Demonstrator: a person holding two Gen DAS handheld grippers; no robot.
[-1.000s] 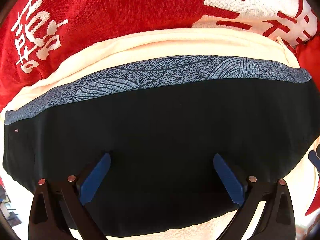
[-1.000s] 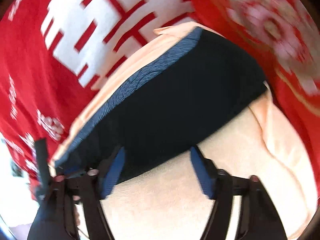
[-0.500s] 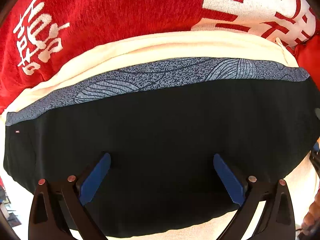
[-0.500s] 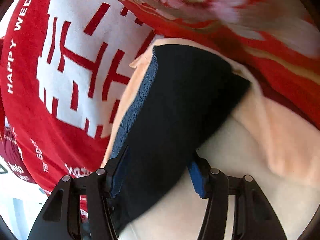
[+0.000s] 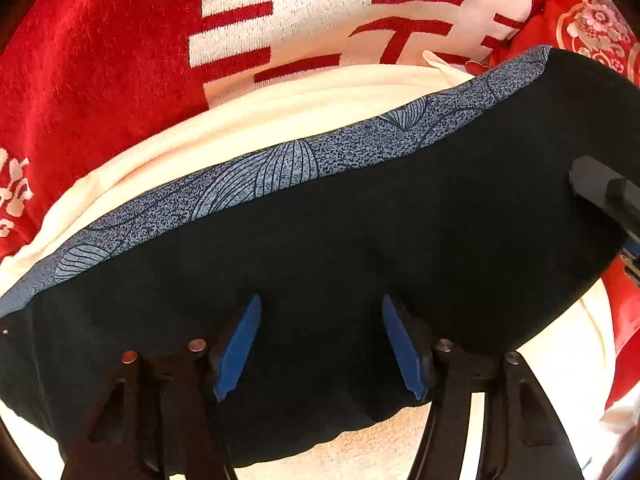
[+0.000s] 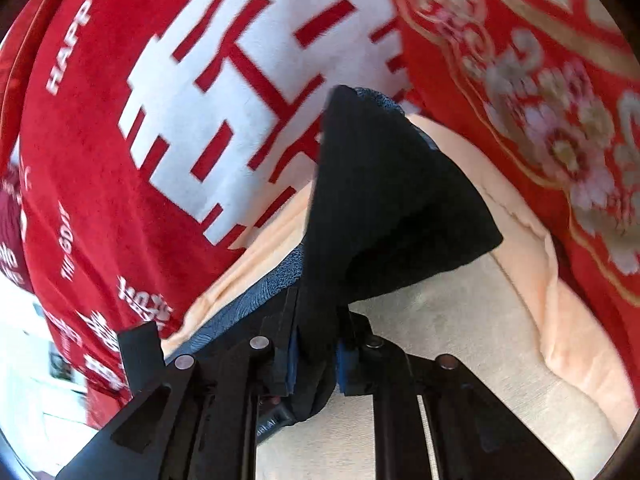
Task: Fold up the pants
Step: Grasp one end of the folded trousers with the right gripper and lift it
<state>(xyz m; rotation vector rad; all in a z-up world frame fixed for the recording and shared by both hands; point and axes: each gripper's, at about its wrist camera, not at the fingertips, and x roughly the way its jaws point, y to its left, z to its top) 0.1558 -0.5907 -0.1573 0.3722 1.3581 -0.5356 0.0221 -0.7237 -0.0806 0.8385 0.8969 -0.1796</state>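
Black pants (image 5: 320,240) with a blue patterned band (image 5: 280,164) along the far edge lie across a cream cushion (image 5: 280,112). My left gripper (image 5: 320,344) points down onto the near part of the pants. Its jaws are closing, the blue pads still apart with black fabric between them. In the right wrist view my right gripper (image 6: 316,356) is shut on the end of the pants (image 6: 384,184), its jaws closing tight. That end rises in a peak off the cushion (image 6: 480,320). The right gripper's black finger (image 5: 604,192) shows at the right edge of the left wrist view.
A red blanket with large white characters (image 5: 100,60) lies behind the cushion and fills the left of the right wrist view (image 6: 120,160). Red fabric with a floral pattern (image 6: 540,100) lies to the right, close to the cushion's edge.
The left pads have come much closer together and the left view has slid along the pants. The right gripper has shut on the pants' end and lifted it into a peak.
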